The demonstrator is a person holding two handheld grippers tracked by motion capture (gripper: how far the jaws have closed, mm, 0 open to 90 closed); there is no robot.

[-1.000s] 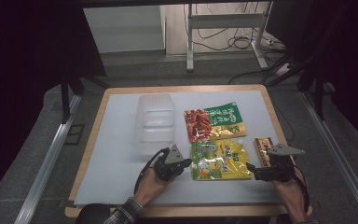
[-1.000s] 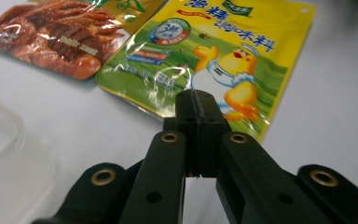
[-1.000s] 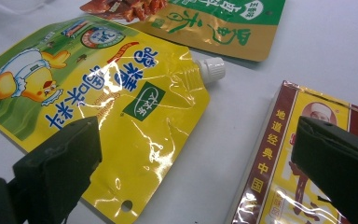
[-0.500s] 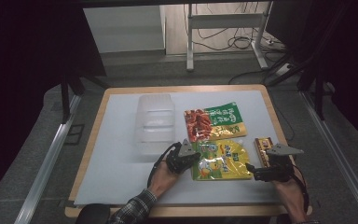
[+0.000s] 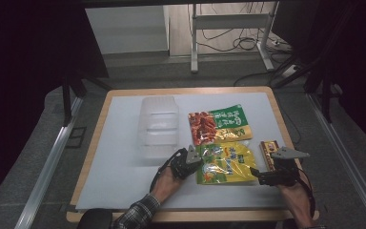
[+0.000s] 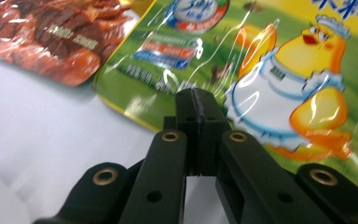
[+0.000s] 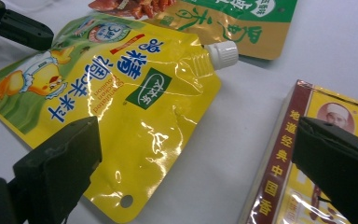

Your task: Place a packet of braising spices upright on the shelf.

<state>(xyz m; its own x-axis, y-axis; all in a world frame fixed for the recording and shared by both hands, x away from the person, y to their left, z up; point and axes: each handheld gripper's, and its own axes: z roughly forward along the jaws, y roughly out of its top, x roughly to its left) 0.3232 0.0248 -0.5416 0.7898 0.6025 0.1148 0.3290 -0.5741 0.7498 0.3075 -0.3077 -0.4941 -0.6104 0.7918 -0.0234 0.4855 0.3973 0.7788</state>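
Observation:
A yellow-green spouted pouch point(image 5: 226, 162) with a cartoon chick lies flat on the white mat. My left gripper point(image 5: 195, 160) is at the pouch's left edge. In the left gripper view its jaws point(image 6: 196, 96) are pressed together, with the tips over the pouch point(image 6: 279, 70) and nothing visible between them. My right gripper point(image 5: 259, 176) sits at the pouch's lower right corner. Its jaws point(image 7: 196, 140) stand wide open, one pad over the pouch point(image 7: 121, 84) and the other over a red-and-yellow box point(image 7: 284, 177). The pouch's white cap point(image 7: 221, 51) points away from me.
A red-and-green snack pack point(image 5: 219, 125) lies just behind the pouch. A clear plastic container point(image 5: 159, 126) stands to the left of the pack. The box point(image 5: 268, 149) lies near the mat's right edge. The wooden table rim point(image 5: 90, 143) frames the white mat.
My left gripper has moved right and a little forward across the mat, up to the pouch's left edge. The right gripper has stayed put.

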